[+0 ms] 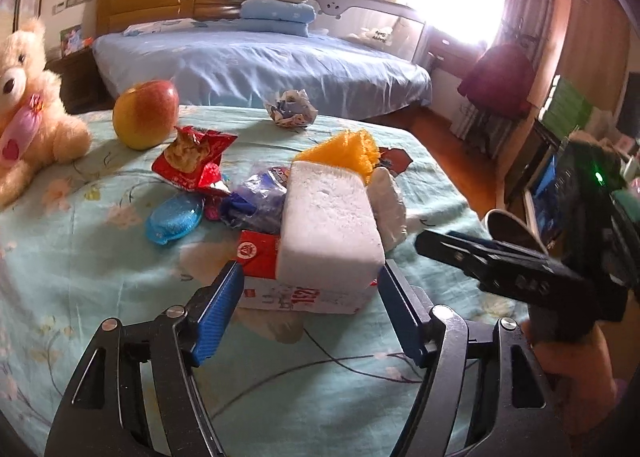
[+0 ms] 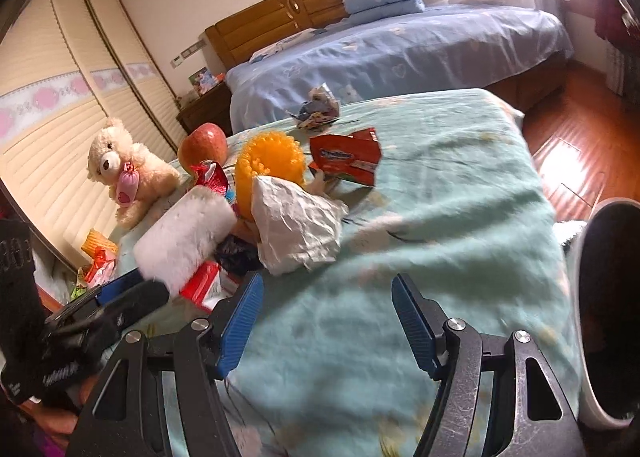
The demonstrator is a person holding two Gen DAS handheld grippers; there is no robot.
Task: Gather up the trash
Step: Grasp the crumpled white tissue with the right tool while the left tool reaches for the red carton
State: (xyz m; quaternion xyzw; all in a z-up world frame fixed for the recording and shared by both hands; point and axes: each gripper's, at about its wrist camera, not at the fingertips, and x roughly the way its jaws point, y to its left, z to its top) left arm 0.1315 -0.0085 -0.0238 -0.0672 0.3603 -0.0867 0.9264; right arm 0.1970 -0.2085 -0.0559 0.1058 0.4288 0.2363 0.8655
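Covering the surface, a soft mint floral sheet (image 1: 100, 257) carries a heap of litter. Largest is a grainy white foam block (image 1: 330, 225), rectangular, its long axis running away from the left gripper (image 1: 310, 299), whose ribbed blue pads stand wide just off either side of the block's near end, not pressing it. Beneath lies a flat red-and-white carton (image 1: 264, 261); beside it, crumpled white paper (image 2: 296, 225) and a spiky orange ball (image 2: 268, 165). Only the right view shows a bin's dark round mouth (image 2: 608, 297) beside the right gripper (image 2: 326, 323), open and empty.
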